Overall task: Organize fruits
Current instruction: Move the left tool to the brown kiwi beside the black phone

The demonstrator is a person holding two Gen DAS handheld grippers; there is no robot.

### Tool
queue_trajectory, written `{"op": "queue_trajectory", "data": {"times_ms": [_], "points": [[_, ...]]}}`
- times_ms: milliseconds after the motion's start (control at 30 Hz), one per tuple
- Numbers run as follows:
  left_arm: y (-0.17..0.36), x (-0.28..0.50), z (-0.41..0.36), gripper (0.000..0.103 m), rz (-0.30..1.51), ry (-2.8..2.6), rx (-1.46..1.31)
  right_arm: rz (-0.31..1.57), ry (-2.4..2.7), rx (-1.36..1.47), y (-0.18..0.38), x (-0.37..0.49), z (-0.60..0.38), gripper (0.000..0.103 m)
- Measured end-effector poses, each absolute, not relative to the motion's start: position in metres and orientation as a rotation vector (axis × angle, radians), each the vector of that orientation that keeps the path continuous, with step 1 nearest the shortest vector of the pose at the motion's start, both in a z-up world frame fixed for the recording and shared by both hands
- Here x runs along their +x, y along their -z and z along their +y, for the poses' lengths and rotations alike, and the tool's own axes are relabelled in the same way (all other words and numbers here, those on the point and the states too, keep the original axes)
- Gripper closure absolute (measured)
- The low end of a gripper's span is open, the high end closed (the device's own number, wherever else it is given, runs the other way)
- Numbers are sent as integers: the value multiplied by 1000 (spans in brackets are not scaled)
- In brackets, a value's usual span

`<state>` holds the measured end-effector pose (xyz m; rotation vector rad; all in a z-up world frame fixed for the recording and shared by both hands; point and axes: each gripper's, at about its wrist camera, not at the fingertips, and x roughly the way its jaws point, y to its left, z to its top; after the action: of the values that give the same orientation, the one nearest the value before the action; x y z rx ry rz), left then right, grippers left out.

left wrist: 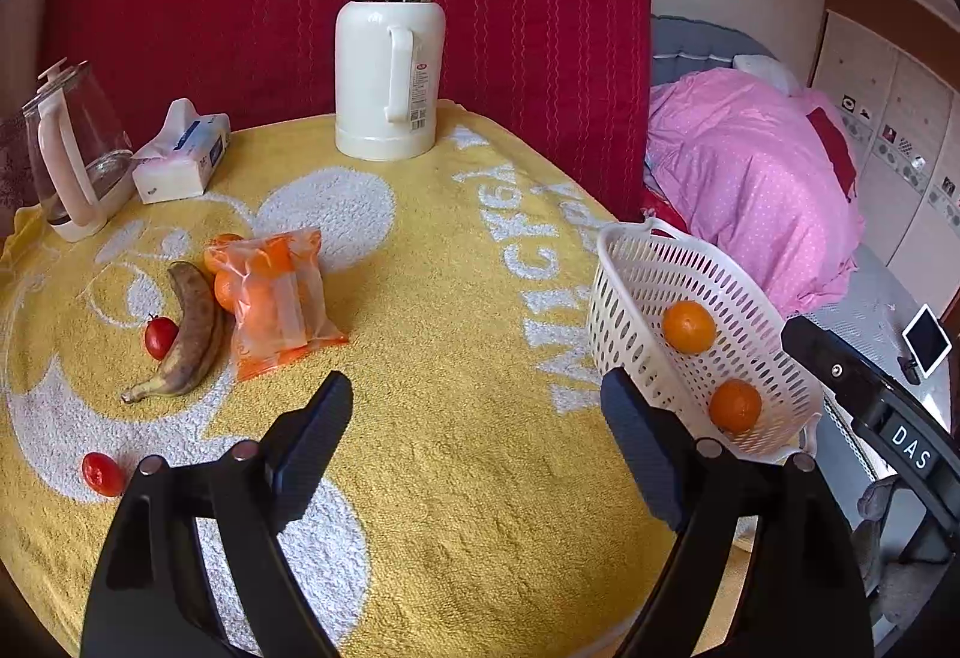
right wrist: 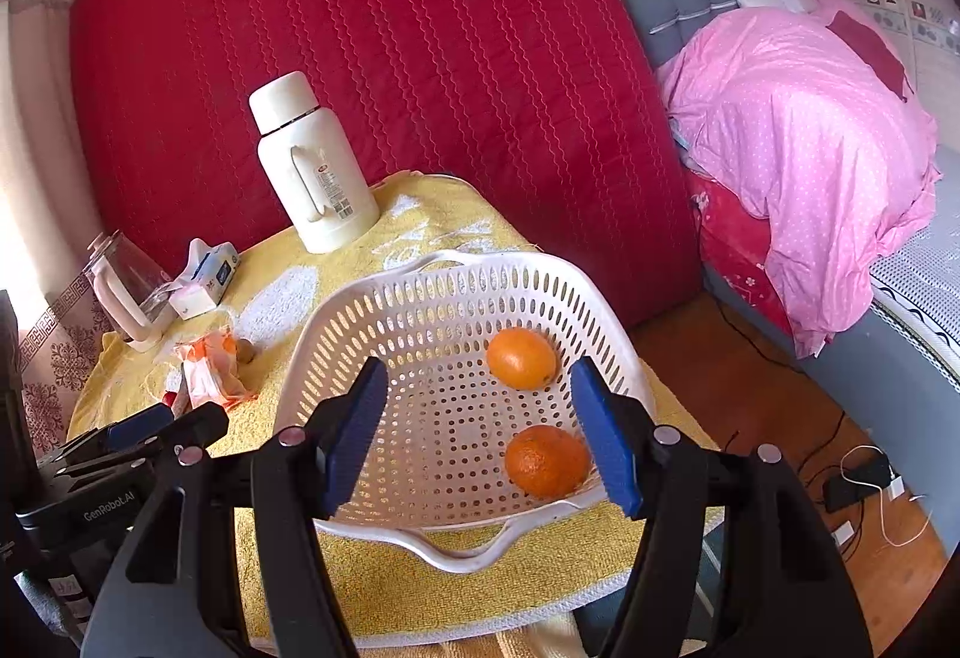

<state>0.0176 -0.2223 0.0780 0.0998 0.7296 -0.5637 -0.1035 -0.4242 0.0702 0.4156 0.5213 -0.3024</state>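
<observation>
A white perforated basket (right wrist: 360, 334) stands at the table's right edge and holds two oranges (right wrist: 521, 358) (right wrist: 546, 460); the basket also shows in the left wrist view (left wrist: 636, 268). My right gripper (right wrist: 480, 424) is open and empty just above the basket. My left gripper (left wrist: 480, 436) is open and empty over the yellow towel. On the left lie a brown banana (left wrist: 189, 334), a bag of oranges (left wrist: 276, 298), a loose orange (left wrist: 223, 292) and two small tomatoes (left wrist: 159, 337) (left wrist: 102, 473).
A white thermos (left wrist: 390, 58) stands at the back of the table. A glass kettle (left wrist: 72, 148) and a tissue pack (left wrist: 180, 160) are at the back left. A red quilt hangs behind. A bed with pink bedding (right wrist: 798, 130) is to the right.
</observation>
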Motion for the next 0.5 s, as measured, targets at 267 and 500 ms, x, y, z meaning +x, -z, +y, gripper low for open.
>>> {"op": "queue_trajectory", "data": {"times_ms": [267, 500], "points": [[-75, 16, -185, 19, 703, 457, 87, 499, 245, 320, -78, -103, -385, 38], [-75, 23, -141, 19, 707, 351, 57, 530, 149, 270, -75, -92, -340, 38]]}}
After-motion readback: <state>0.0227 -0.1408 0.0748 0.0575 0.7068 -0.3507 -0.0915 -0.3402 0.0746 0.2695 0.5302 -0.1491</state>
